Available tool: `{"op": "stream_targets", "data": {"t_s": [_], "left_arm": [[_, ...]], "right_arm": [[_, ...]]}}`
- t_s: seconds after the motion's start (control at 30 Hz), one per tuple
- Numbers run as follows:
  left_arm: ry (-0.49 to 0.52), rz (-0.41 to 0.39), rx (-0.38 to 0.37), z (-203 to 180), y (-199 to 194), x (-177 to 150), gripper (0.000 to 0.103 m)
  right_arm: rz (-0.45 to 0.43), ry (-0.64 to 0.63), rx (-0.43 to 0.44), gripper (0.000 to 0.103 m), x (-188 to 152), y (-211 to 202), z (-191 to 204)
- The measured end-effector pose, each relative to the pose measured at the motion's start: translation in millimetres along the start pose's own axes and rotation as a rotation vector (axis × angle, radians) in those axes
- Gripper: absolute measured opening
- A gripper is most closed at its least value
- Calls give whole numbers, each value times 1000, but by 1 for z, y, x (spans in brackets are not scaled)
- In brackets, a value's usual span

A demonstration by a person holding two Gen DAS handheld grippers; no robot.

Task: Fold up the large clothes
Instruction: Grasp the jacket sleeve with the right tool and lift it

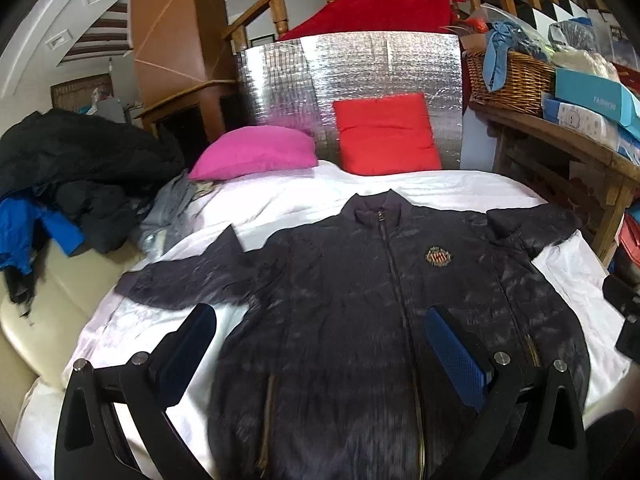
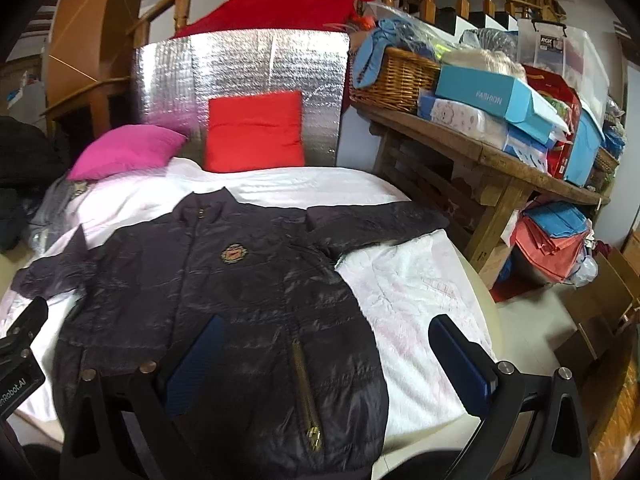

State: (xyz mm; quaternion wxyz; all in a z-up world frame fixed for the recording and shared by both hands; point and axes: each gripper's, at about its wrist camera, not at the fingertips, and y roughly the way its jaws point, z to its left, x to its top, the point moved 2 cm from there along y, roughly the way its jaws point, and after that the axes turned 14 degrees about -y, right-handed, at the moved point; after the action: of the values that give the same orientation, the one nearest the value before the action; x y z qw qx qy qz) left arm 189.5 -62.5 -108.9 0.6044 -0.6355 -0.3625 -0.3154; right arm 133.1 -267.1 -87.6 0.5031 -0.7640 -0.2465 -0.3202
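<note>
A dark navy puffer jacket (image 1: 360, 304) (image 2: 224, 280) lies flat and face up on a white sheet (image 1: 420, 188) (image 2: 412, 300), zipped, collar toward the pillows, a gold crest on the chest. Its sleeves spread out to both sides. My left gripper (image 1: 320, 316) hovers open above the jacket's lower front, holding nothing. My right gripper (image 2: 326, 324) also stands open, above the jacket's lower right side by a pocket zip (image 2: 306, 396), with its right finger over bare sheet. The other gripper's body shows at each view's edge.
A pink pillow (image 1: 256, 152) (image 2: 128, 150) and a red pillow (image 1: 386, 134) (image 2: 254, 132) sit against a silver foil panel (image 1: 380, 64). Dark coats (image 1: 80, 172) are piled at the left. A cluttered wooden table (image 2: 500, 164) with a wicker basket (image 2: 394, 80) and boxes stands at the right.
</note>
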Motion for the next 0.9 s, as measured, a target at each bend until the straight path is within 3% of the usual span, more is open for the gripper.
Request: {"op": "stream_targets", "data": {"t_s": [0.2,0.4,0.57,0.73,0.9], "left_arm": [[-13,13,-39,-12,72,11,103],[-38,53,-12,-15,128,17,103],[-20,89,31,-13,158,15,103],[-12,127,72,-8,178,12,103],[11,161,114,0,193,4,103]], "right_arm": [[28,126,150,103,26,97,-42],[176,372,208,103,41,252,-127],[284,637,279,103,27,362,-187],[301,838,298,103,9,420,-212],[260,837,239,103,26,442,-217]]}}
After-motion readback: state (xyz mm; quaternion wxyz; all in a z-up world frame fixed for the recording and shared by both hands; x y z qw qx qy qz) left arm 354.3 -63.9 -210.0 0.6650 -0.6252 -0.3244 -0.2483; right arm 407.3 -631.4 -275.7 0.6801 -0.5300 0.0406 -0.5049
